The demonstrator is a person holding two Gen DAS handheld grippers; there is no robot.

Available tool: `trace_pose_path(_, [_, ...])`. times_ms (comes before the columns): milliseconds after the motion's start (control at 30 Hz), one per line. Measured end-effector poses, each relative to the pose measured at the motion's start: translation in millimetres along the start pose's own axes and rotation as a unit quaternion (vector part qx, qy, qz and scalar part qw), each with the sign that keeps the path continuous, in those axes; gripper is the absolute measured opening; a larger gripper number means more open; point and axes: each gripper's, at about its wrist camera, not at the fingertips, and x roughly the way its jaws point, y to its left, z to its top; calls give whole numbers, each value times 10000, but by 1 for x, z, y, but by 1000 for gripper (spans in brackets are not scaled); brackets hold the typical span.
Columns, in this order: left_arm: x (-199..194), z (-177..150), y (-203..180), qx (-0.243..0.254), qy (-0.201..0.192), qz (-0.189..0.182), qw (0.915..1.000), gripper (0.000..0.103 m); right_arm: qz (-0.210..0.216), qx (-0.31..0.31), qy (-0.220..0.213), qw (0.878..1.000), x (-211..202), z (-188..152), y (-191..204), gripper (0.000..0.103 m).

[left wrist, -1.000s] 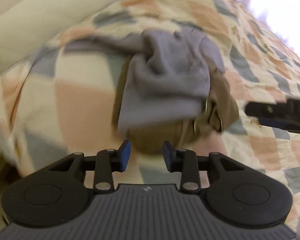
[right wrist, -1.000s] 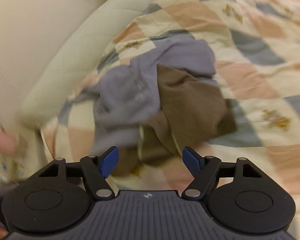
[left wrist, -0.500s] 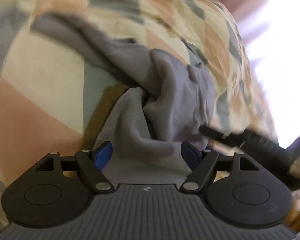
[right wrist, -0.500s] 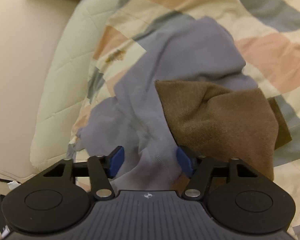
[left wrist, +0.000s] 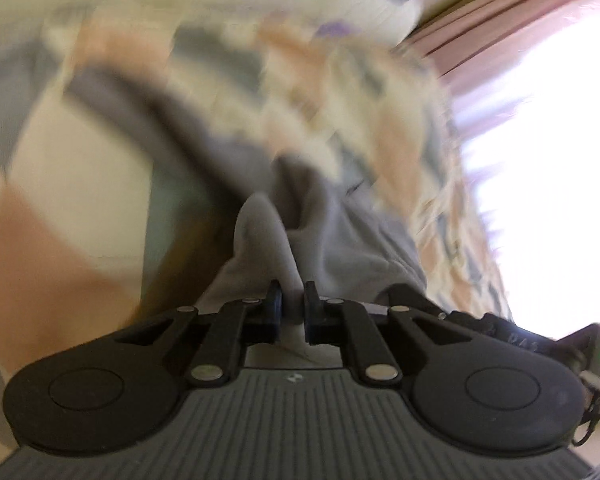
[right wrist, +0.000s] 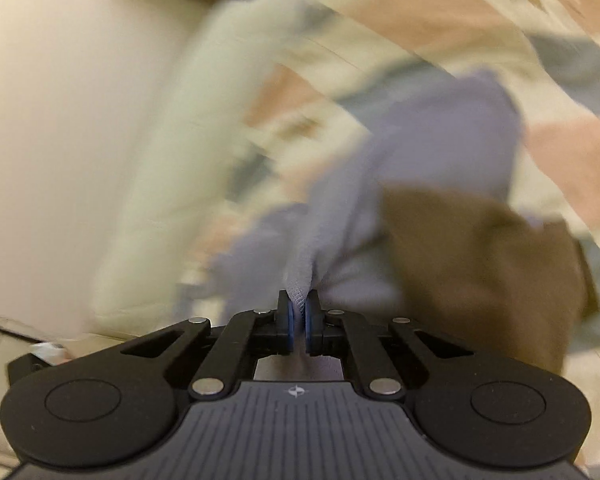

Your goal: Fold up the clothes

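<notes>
Both jaws have just been closing: the left hand-held gripper (left wrist: 293, 307) and the right hand-held gripper (right wrist: 298, 322) are each pinching a bunched ridge of the grey garment (right wrist: 440, 136), lying crumpled on the quilted bed (right wrist: 400, 8). Risk: it is overlapping the brown garment (right wrist: 480, 248), which may be dragging along, and thick bunches may be slipping free.

Both wrist views look down, close, sharing grey garment (left wrist: 340, 240)
</notes>
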Motion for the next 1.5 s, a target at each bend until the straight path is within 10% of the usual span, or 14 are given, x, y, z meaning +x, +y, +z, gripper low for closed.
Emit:
trace_pose_path(167, [-74, 40, -68, 661, -1018, -411, 9918, 7, 879, -679, -784, 9907, -50, 32, 73, 5])
trace_pose_path(400, [-175, 23, -185, 1783, -1797, -1312, 9585, 7, 1540, -1087, -2048, 9605, -174, 41, 126, 5])
trace_pose_path(533, [-193, -36, -235, 2228, -1426, -1970, 9441, 11, 1545, -899, -2602, 9489, -265, 14, 105, 5])
trace_pose_path(700, [-159, -156, -266, 2661, 5, -2354, 9348, 23, 922, -8, -3018, 9489, -388, -70, 12, 6])
trace_pose_path(800, [-113, -229, -256, 2728, 926, -1808, 9404, 24, -349, 1018, -2869, 9519, -443, -133, -74, 14])
trace_pose_path(967, [-43, -320, -217, 2510, 1943, -786, 9450, 24, -2346, 2400, -2604, 9053, -517, -248, -194, 20])
trace_pose_path(1333, [-115, -414, -199, 2238, 1769, 97, 9584, 30, -3009, 583, -722, 9491, -465, -328, -209, 39])
trace_pose_path(1500, [-124, -423, -173, 2290, 1622, 469, 9587, 33, -3253, -230, -4, 9453, -412, -365, -209, 40])
